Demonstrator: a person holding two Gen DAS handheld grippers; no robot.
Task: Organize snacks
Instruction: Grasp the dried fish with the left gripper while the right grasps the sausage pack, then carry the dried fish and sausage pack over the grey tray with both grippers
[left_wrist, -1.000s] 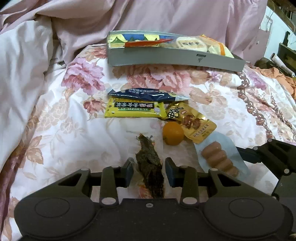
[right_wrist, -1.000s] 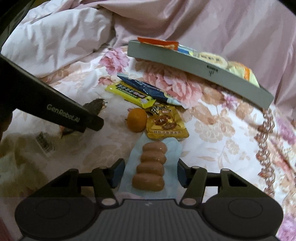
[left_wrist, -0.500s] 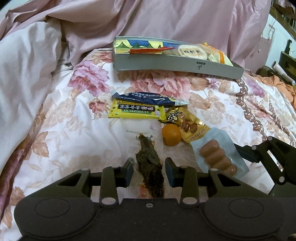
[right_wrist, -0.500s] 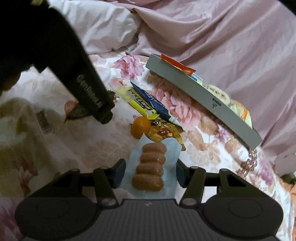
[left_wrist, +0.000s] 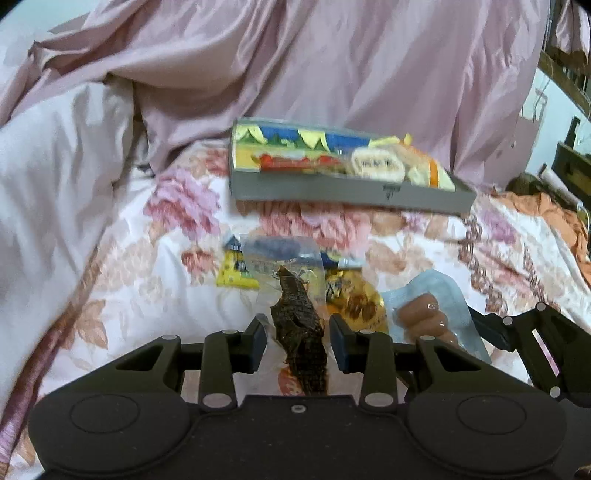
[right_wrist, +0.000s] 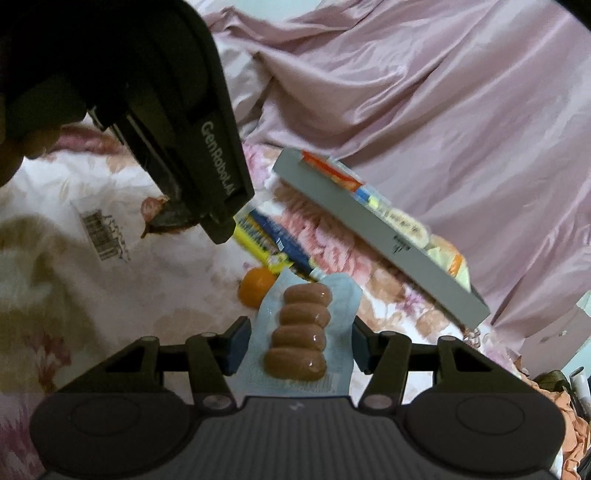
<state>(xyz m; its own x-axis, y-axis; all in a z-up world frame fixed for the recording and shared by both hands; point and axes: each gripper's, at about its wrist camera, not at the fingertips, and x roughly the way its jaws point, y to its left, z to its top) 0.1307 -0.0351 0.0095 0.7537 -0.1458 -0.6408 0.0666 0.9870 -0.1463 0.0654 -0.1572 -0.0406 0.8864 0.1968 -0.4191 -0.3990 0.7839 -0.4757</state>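
A floral quilt (left_wrist: 122, 280) covers the bed; a grey tray (left_wrist: 343, 190) holds wrapped snacks; the left gripper (left_wrist: 298, 341) clamps a dark dried-snack packet (left_wrist: 299, 332); the right gripper (right_wrist: 300, 347) grips a sausage pack (right_wrist: 301, 339), both raised over the quilt.

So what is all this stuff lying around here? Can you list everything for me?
grey tray: one, grey, far end of the bed, partly filled with snack packets
dark dried snack: one, brown-black in a clear wrapper, held in the left gripper
sausage pack: one, pale blue with four brown sausages, held in the right gripper
orange fruit: one, orange, on the quilt beside the sausage pack
yellow packet: one, yellow, on the quilt
blue packet: one, dark blue, against the yellow one
gold packet: one, golden, on the quilt
floral quilt: one, white with pink flowers
pink sheet: one, behind the tray
left gripper: one, black
right gripper: one, black
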